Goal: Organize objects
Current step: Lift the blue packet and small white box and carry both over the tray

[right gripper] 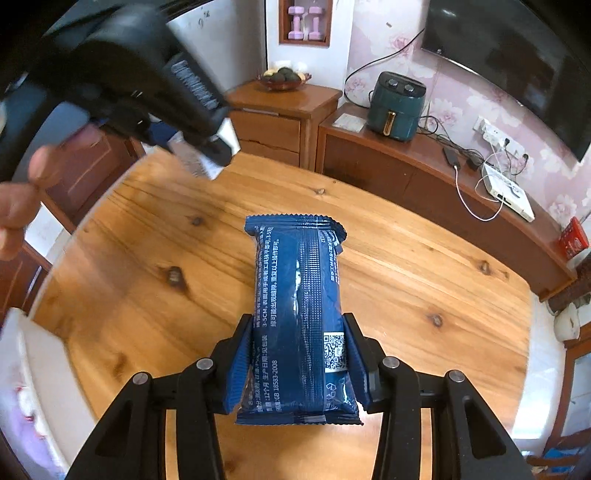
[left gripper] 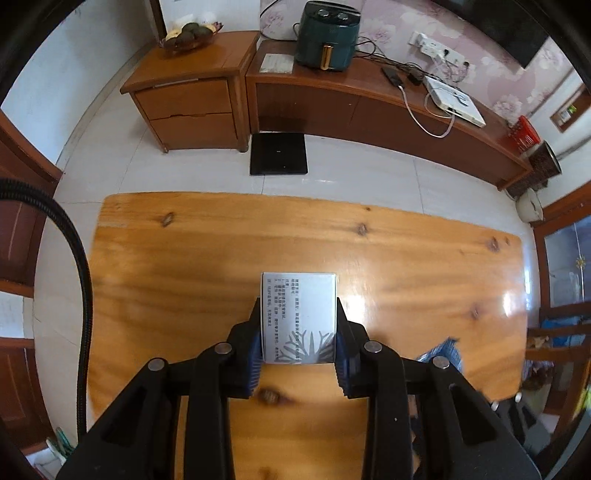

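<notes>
In the left wrist view a small grey-white box [left gripper: 298, 317] with printed text and a snowflake drawing sits between the blue pads of my left gripper [left gripper: 299, 339], which is shut on it above the wooden table [left gripper: 184, 258]. In the right wrist view a dark blue sealed packet [right gripper: 301, 314] with white print and a QR code stands lengthwise between the pads of my right gripper [right gripper: 301, 354], shut on it. The left gripper [right gripper: 218, 147] with the white box shows blurred at the upper left of that view, held by a hand [right gripper: 18, 199]. A corner of the blue packet [left gripper: 443, 350] peeks in at the right.
Beyond the table stand a wooden drawer cabinet [left gripper: 188, 107] with a fruit bowl [left gripper: 190, 33] and a long low cabinet [left gripper: 369, 107] bearing a green air fryer [left gripper: 327, 35], cables and a white device [left gripper: 454, 99]. A black flat scale [left gripper: 279, 153] lies on the tiled floor.
</notes>
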Tool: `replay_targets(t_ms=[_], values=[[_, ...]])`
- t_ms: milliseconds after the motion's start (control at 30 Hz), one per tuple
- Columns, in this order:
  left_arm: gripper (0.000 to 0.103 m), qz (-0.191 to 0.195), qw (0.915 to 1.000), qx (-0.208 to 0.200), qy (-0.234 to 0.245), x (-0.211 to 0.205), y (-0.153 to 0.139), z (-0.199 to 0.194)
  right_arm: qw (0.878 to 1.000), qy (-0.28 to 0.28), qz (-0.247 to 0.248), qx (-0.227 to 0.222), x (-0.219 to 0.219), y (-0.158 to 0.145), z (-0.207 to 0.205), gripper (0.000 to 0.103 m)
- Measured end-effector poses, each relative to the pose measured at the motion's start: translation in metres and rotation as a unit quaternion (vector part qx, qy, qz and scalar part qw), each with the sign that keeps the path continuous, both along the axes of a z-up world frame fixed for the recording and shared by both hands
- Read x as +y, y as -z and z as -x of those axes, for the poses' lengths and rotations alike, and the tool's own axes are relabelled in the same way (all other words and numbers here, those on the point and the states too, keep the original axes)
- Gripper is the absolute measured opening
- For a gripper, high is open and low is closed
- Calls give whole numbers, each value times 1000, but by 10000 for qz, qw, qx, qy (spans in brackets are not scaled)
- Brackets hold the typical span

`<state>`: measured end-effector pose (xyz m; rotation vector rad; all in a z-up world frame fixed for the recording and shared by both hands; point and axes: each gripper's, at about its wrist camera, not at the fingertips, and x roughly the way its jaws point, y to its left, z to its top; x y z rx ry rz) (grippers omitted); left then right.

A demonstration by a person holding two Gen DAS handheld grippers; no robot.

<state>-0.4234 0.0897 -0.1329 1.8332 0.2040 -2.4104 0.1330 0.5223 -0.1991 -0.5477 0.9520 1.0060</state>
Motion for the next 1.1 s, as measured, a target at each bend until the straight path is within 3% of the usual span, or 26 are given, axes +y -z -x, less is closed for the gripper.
replay_targets(t_ms=[233, 633, 867, 1100], values=[[34, 135, 9991, 154, 365, 5, -56, -57, 9992, 291, -276, 81, -31, -58, 16, 46], [34, 532, 9904, 504, 1169, 17, -128, -179, 9964, 564, -589, 251, -84, -144, 90, 46], [34, 723, 9845, 695, 1436, 18, -147, -246, 9937, 684, -646, 608, -105, -167, 143, 46], [34, 925, 9817, 751, 1485, 10, -139, -303, 9892, 1001, -496, 946, -121, -168, 183, 46]])
